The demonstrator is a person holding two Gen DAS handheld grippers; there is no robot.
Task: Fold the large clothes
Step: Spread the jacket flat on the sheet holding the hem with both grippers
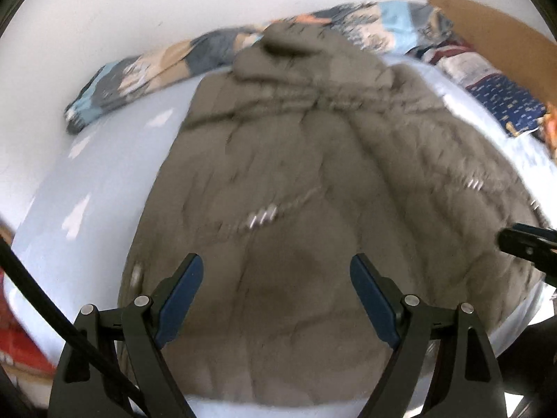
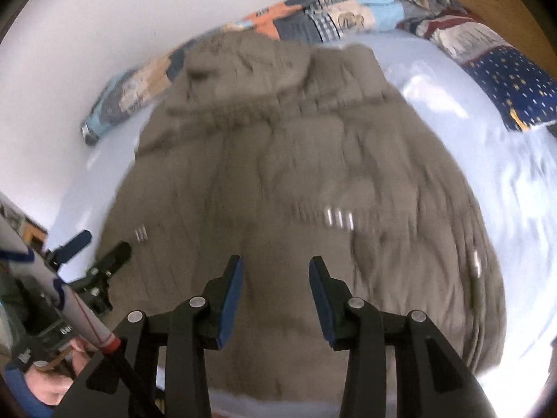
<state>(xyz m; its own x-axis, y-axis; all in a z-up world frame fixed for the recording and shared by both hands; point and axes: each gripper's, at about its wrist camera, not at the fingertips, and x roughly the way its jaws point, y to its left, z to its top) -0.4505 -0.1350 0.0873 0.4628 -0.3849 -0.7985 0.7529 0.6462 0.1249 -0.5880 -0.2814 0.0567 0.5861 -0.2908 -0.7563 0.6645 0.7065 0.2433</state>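
Taupe padded jacket point(image 1: 296, 181) on bed point(image 1: 87, 181), blurred

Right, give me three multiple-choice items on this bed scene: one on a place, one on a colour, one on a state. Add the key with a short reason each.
1. Where does the hood of the jacket lie?
A. toward the patchwork quilt along the wall
B. hanging off the near edge of the bed
C. under the pillow

2. What colour is the jacket?
A. bright red
B. grey-brown
C. navy with dots

3. How do the left gripper and the right gripper stand?
A. both clamped on the jacket's hem
B. one holds a sleeve in the air
C. both with jaws apart, nothing between the pads

Key:
1 A, the hood bunches at the far end, next to the quilt.
2 B, the quilted fabric is a dull grey-brown on the pale blue sheet.
3 C, both wrist views show a bare gap between the blue pads, above the jacket.
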